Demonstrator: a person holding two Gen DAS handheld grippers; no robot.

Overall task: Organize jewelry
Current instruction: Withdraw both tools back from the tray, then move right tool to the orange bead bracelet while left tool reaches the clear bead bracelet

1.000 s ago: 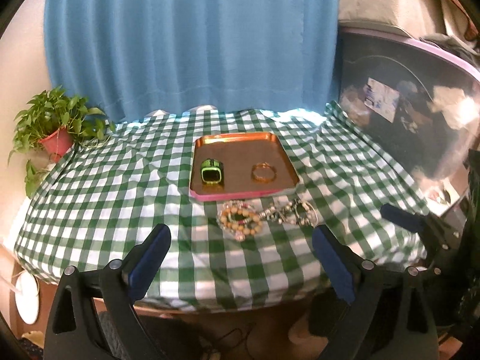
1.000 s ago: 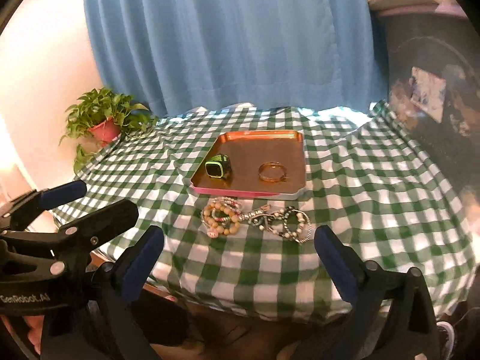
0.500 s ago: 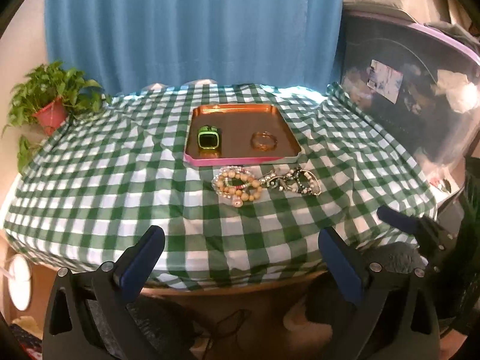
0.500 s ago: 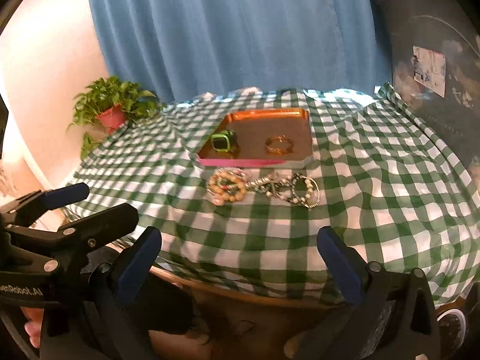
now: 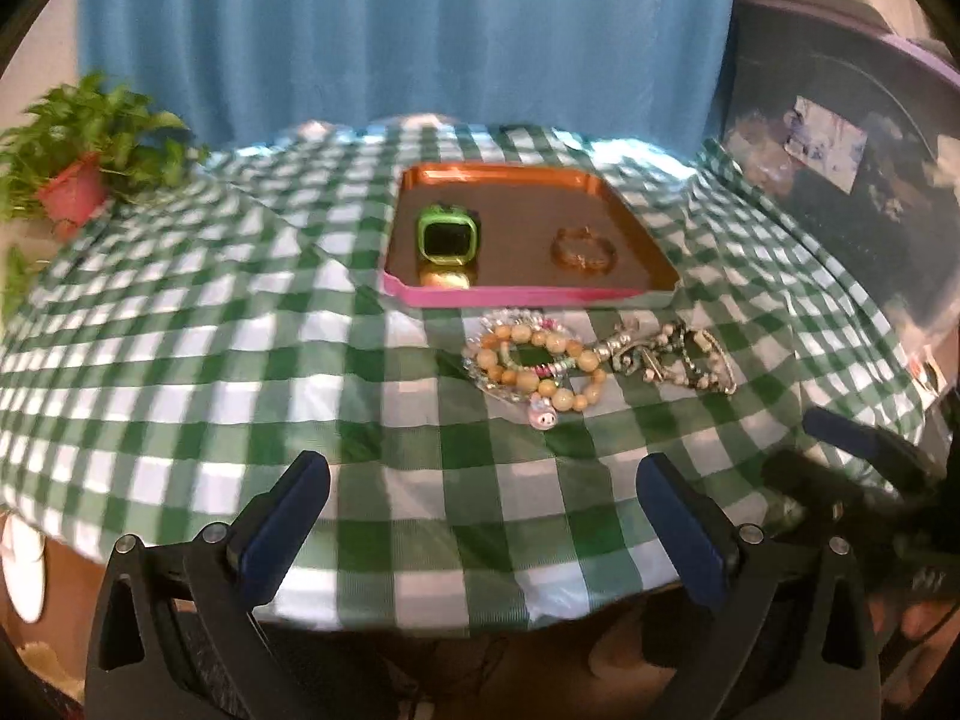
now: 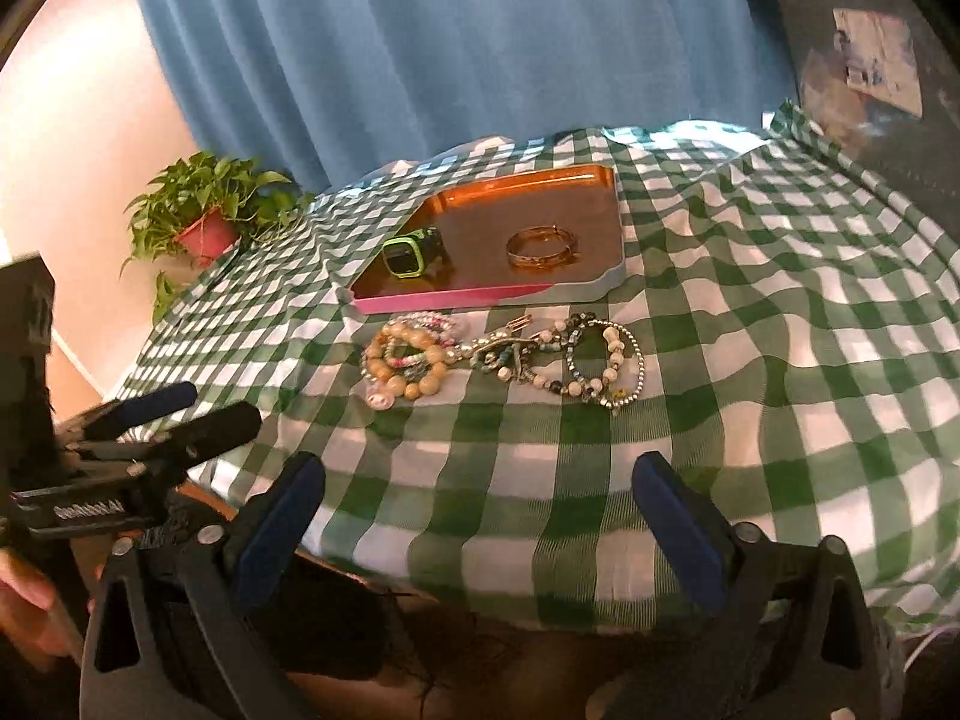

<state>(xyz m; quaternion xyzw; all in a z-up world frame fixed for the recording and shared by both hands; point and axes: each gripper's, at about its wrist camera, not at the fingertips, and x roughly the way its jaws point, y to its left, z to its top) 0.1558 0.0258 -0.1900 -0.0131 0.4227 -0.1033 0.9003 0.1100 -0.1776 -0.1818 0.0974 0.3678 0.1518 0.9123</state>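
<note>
Closing in since a second ago, we hold the left gripper (image 5: 480, 504) and right gripper (image 6: 480, 498) spread, empty; bracelets (image 6: 504, 360) now mid-frame, below the tray (image 6: 420, 303).

Both tools are built alike — the left gripper (image 5: 483, 516) and the right gripper (image 6: 480, 513) are made of black plastic, and each finger is covered inside by a dark blue pad (image 5: 282, 525). Small silver screws (image 5: 210, 534) are seen on the arms. White lettering (image 6: 87, 509) is printed on one body — mirrored, unreadable. Bare skin (image 6: 24, 591) is seen.
</note>
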